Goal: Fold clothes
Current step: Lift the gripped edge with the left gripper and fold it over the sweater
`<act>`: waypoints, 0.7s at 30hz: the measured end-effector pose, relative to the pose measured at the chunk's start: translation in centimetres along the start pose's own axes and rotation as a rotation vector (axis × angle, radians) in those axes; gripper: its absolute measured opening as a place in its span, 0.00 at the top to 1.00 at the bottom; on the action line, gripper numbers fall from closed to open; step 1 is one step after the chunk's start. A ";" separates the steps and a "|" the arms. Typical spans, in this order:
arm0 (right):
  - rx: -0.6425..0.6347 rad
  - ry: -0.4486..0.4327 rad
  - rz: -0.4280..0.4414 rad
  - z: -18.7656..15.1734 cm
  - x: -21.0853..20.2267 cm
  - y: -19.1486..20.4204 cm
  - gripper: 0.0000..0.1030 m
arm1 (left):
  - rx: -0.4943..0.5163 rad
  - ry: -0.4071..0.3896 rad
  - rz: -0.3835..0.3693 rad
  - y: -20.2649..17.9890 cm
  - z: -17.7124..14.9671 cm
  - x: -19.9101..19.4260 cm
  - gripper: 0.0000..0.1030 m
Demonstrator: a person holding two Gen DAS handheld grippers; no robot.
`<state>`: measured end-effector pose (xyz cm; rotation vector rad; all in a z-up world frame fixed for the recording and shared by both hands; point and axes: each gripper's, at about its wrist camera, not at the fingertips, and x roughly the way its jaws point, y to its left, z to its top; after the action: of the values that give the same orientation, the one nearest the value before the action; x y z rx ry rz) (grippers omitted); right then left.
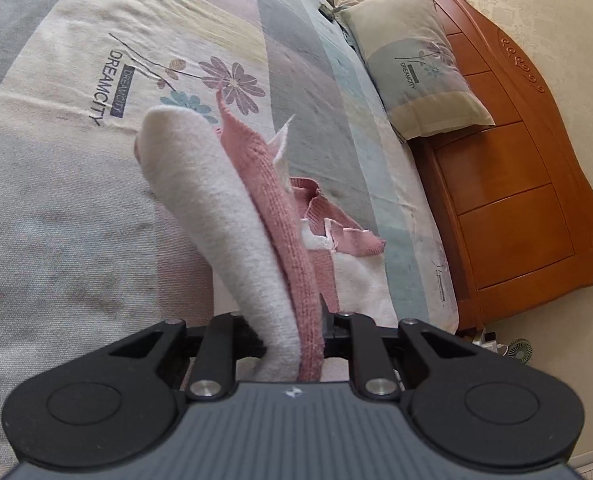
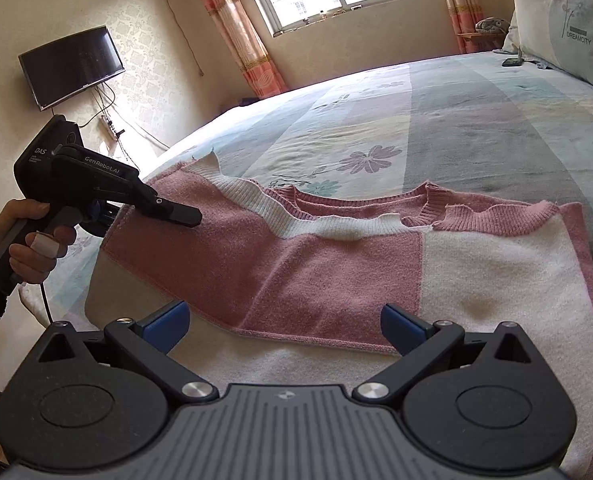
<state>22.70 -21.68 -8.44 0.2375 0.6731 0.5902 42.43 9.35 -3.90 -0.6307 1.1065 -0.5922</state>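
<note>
Two handheld grippers work one knitted sweater (image 2: 336,264), pink and cream in blocks, fuzzy, with ribbed collar and hems. It lies flat on the bed (image 2: 436,120) directly ahead of the right gripper (image 2: 284,326), whose blue-padded jaws stand wide with only the stitched pink hem between them, untouched. The left gripper (image 1: 292,344) has its jaws drawn narrow, clamped on a cream sleeve and a pink ribbed edge that rise forward from its tips in a soft tube. Beyond it, right, a rectangular printed pillow (image 1: 412,64) leans on the glossy carved wooden headboard (image 1: 508,184).
</note>
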 end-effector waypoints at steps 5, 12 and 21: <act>0.037 -0.017 -0.021 -0.9 -1.5 -1.6 0.00 | 0.017 0.008 -0.037 -3.0 0.0 1.6 0.83; 0.100 -0.023 -0.058 -2.4 -3.8 -4.0 0.00 | -0.016 0.036 -0.053 -6.5 -0.3 4.9 0.83; 0.114 -0.096 -0.084 -2.9 -7.5 -4.9 0.00 | -0.030 0.047 -0.004 -10.8 0.3 9.7 0.83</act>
<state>18.31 -30.01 -8.69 0.3401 0.6214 0.4579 44.60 -4.85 -2.03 -0.6482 1.1605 -0.5975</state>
